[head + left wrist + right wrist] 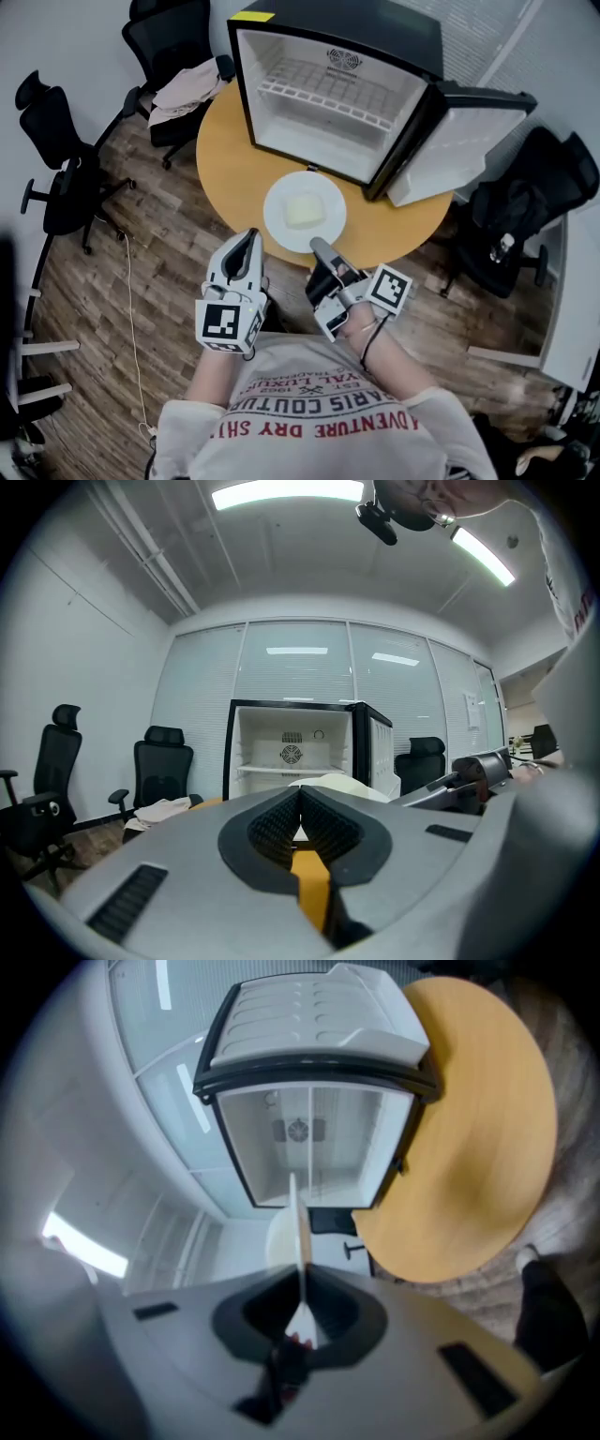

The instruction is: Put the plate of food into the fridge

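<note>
in front of you stands a round yellow-orange wooden worktop (225,173). a small black fridge (375,28) with a white inside sits on its far half, door swung open to your right. a round white plate (277,211) is over the near edge, just before the fridge's opening; you cannot tell whether it rests on the wood.

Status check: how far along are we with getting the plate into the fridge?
Done: the fridge stands open, its door swung aside. In hand: the right gripper is shut on the near rim of the plate, which carries the food and sits over the table just in front of the fridge. The left gripper is shut and empty. Left: move the plate inside and release it.
</note>
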